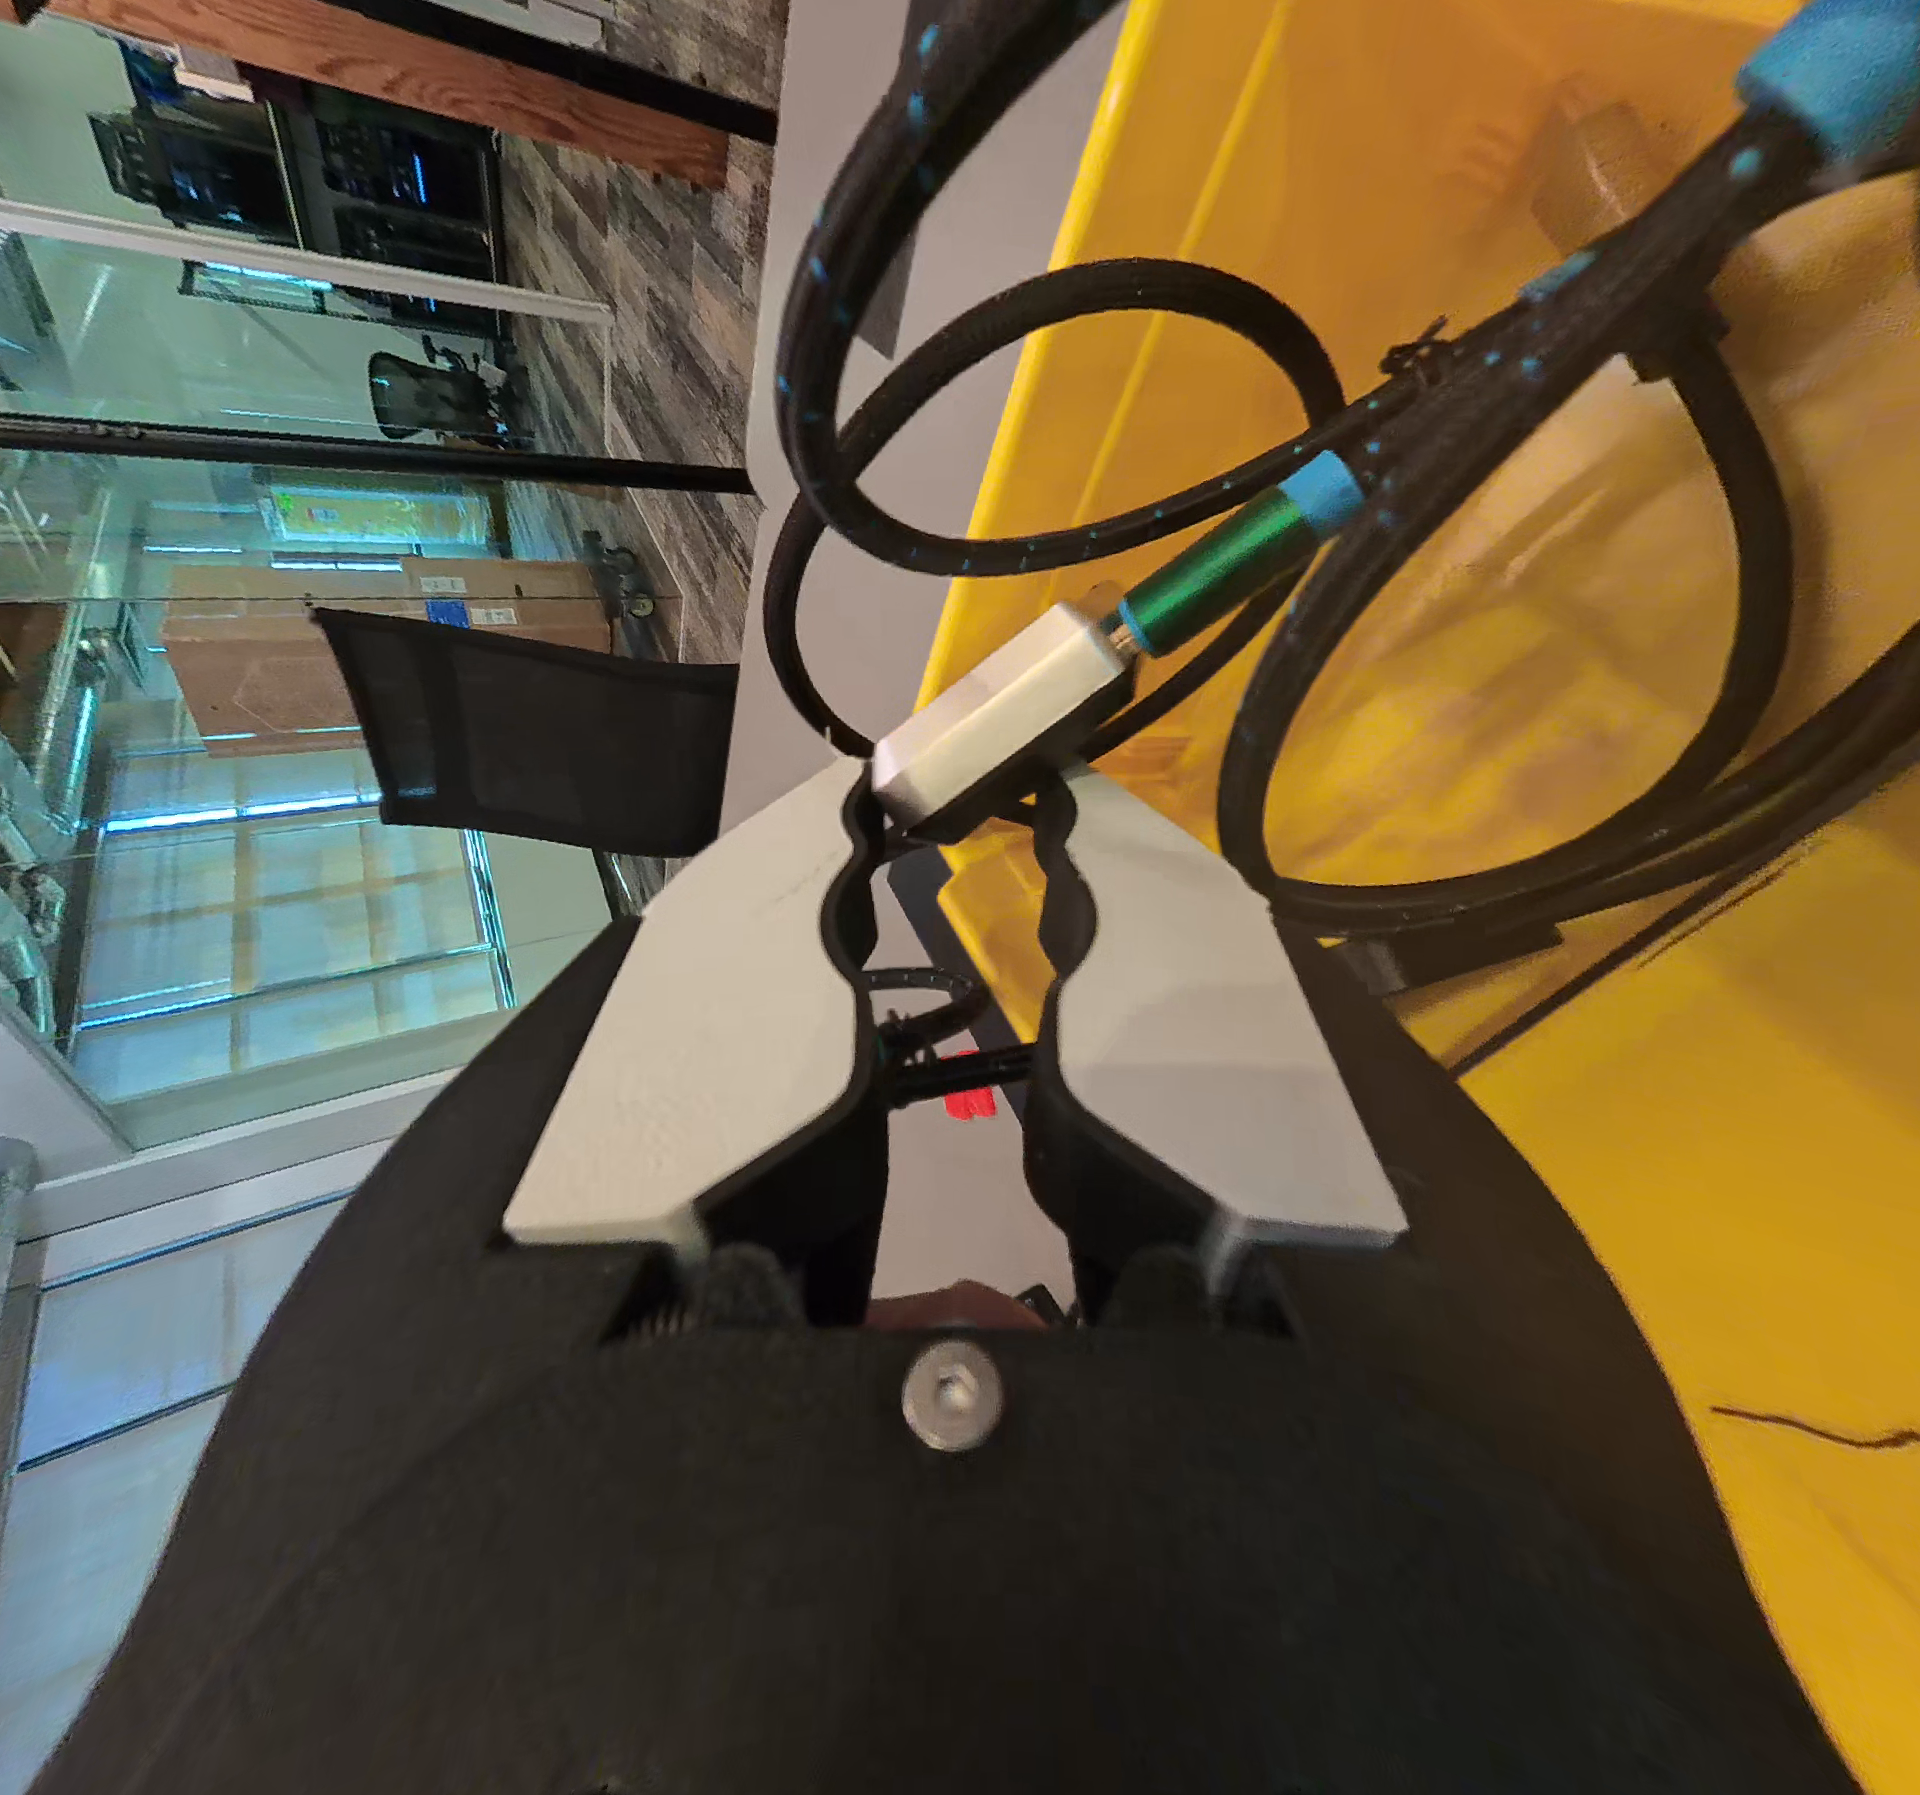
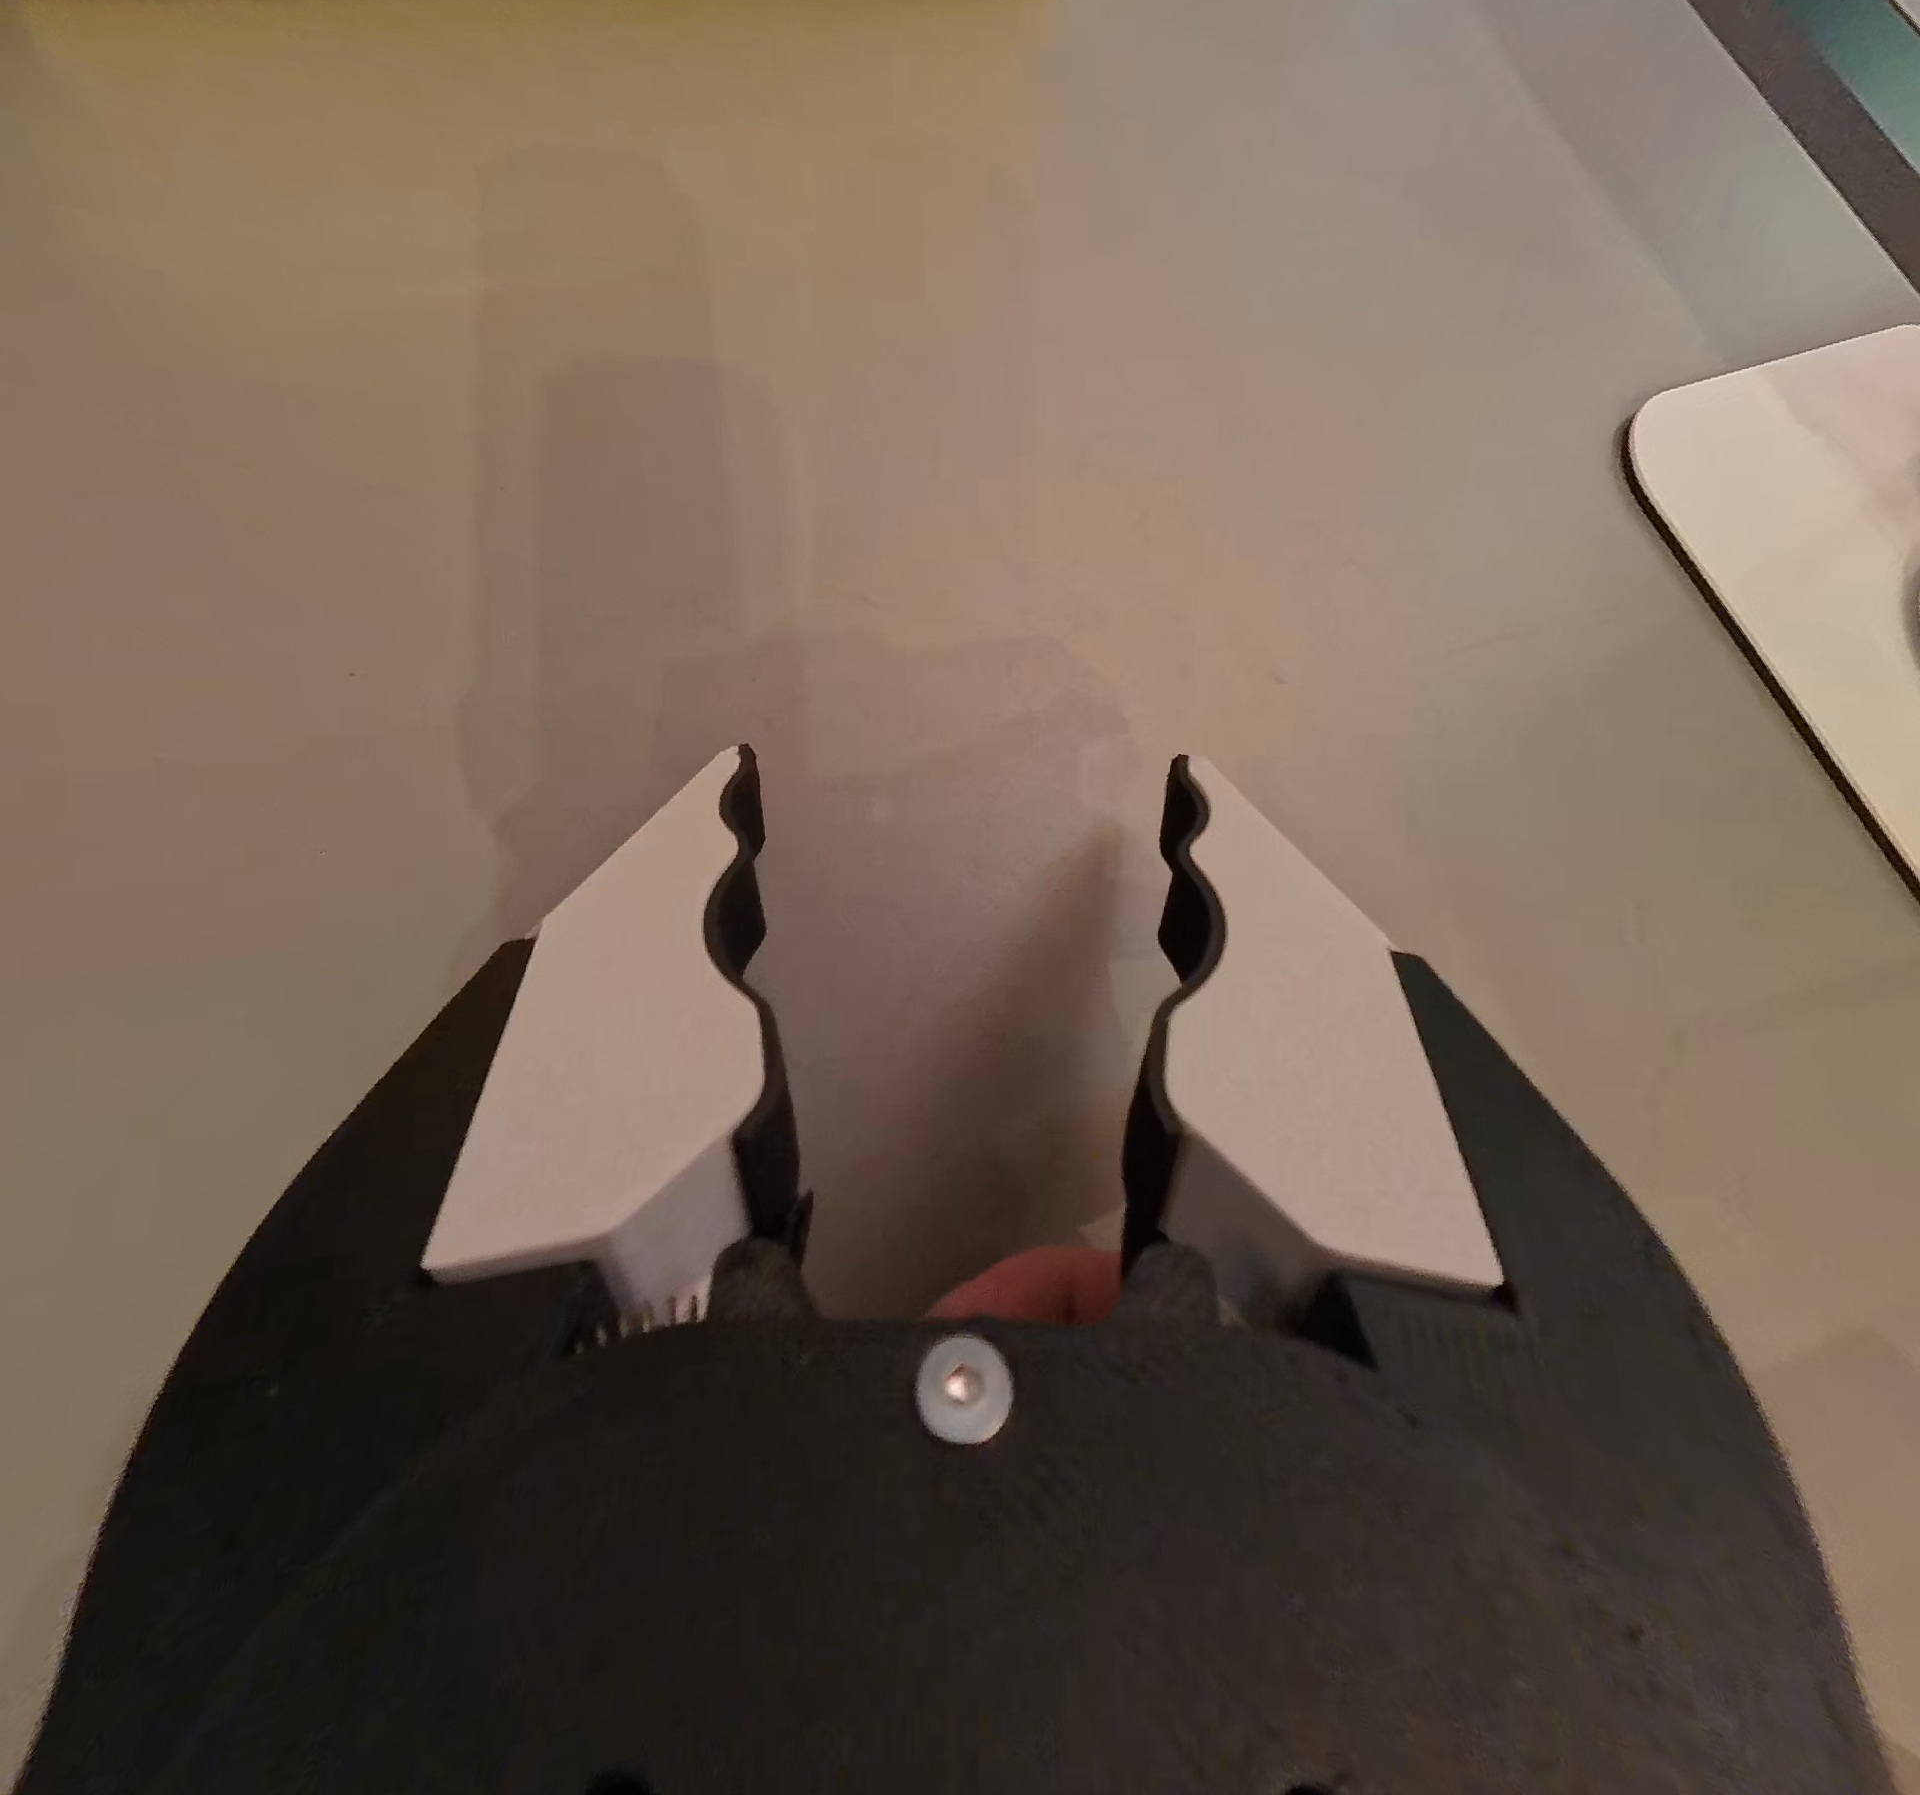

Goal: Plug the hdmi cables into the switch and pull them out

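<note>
Gripping the silver HDMI plug (image 1: 997, 717) at frame centre with my left gripper (image 1: 961, 795), I see its jaws pinch only the plug's end, braided cable (image 1: 1049, 311) looping over the yellow bin (image 1: 1558, 1226). My right gripper (image 2: 961, 758) hovers with jaws apart above the bare surface (image 2: 520, 395). Cable drag could twist the plug loose; no switch shows.

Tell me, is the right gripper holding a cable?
No, the right gripper is open and holds nothing, with only the bare grey table between its fingers.
</note>
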Available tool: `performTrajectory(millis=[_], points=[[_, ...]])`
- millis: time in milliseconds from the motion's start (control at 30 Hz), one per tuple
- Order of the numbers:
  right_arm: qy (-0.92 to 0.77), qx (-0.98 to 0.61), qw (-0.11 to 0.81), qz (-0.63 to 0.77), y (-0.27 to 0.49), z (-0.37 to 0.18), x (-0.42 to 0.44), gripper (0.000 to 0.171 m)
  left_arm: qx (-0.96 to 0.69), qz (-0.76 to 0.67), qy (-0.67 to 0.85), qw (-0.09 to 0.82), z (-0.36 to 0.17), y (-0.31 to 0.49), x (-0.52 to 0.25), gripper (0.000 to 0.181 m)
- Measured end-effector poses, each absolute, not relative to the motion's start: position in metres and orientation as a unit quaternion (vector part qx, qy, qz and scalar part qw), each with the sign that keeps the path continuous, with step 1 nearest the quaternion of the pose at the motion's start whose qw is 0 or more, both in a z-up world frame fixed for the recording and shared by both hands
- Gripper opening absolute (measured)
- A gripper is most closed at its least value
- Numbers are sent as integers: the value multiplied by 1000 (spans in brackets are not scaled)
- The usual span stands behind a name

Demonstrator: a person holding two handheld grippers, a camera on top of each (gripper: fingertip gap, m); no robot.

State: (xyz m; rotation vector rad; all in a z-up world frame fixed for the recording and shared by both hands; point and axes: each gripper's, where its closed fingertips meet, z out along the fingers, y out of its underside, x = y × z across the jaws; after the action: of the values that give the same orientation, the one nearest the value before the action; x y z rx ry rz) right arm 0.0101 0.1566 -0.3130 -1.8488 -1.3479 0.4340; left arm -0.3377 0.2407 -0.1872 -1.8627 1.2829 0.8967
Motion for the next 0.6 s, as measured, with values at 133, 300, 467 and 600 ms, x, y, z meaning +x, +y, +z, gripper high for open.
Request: performTrajectory(millis=[133,300,467,600], points=[[-533,-729,394,172,156,-313,10,75,-713,340,485,376,-172,239,-336,27],[-533,-728,394,172,156,-313,10,74,-709,323,462,424,-149,239,-329,27],[-533,-729,394,172,156,-313,9,74,-702,320,449,450,-133,238,-325,27],[-533,-728,394,173,156,-313,9,73,-697,316,435,474,-120,237,-325,26]])
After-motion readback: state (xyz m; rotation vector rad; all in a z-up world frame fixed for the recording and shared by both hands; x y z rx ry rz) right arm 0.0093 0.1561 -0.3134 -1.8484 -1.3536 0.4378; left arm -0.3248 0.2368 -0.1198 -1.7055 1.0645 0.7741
